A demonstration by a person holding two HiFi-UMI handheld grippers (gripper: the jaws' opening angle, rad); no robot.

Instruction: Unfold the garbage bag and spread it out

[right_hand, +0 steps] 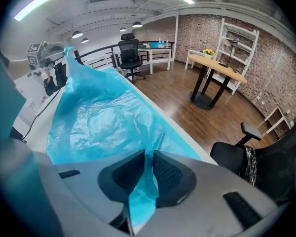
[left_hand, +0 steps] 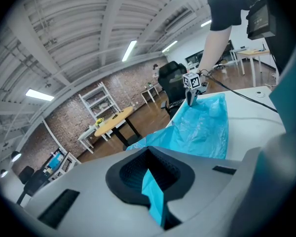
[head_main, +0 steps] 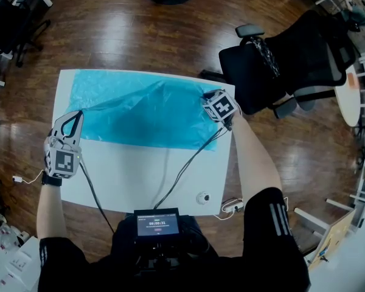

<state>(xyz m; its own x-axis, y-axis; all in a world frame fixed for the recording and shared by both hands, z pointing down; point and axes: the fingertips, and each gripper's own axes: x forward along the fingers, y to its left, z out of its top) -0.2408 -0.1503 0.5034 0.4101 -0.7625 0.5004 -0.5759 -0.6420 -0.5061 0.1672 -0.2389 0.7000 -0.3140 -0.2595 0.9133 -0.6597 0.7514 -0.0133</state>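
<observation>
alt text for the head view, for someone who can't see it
A person holds a blue garbage bag spread over the far half of a white table, left gripper on its left edge, right gripper on its right edge. Cables trail back to a small screen near the person; a black office chair stands at right.
</observation>
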